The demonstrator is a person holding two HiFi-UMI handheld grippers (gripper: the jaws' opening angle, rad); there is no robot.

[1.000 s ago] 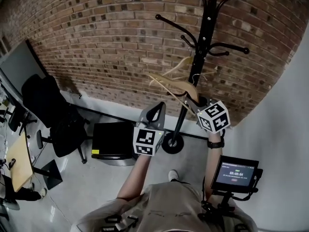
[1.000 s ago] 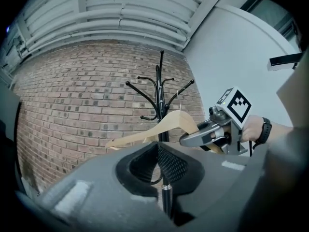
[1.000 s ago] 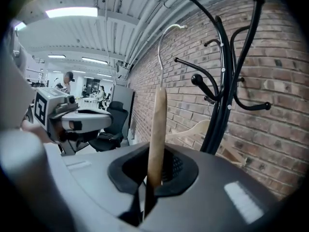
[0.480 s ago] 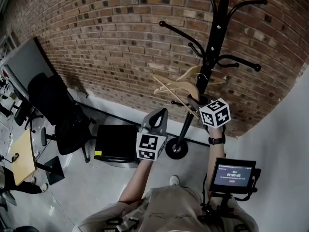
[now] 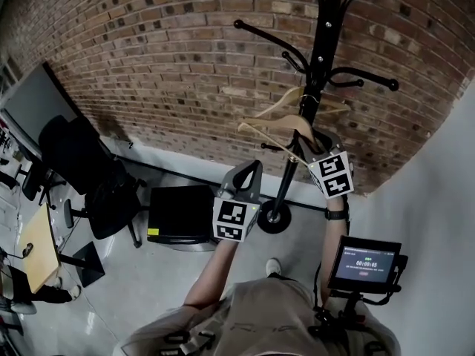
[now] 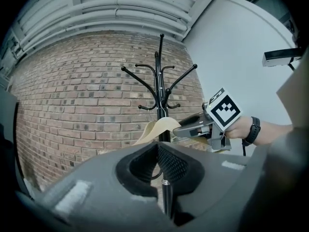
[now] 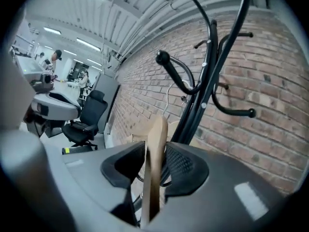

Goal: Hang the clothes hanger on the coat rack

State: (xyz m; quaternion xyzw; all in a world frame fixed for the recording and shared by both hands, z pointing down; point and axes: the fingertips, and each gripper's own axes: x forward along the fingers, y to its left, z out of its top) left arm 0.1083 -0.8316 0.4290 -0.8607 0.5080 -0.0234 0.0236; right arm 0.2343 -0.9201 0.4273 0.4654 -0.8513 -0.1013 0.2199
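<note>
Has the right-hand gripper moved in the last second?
Cannot tell: the head view itself shifted. Against the coat rack pole, the right gripper sits just to its right as before, at most slightly nearer. Its jaws are opening round the hanger.

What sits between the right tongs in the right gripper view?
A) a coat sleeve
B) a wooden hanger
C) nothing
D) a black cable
B: the wooden hanger stands edge-on between the right tongs, whose jaws are opening.
</note>
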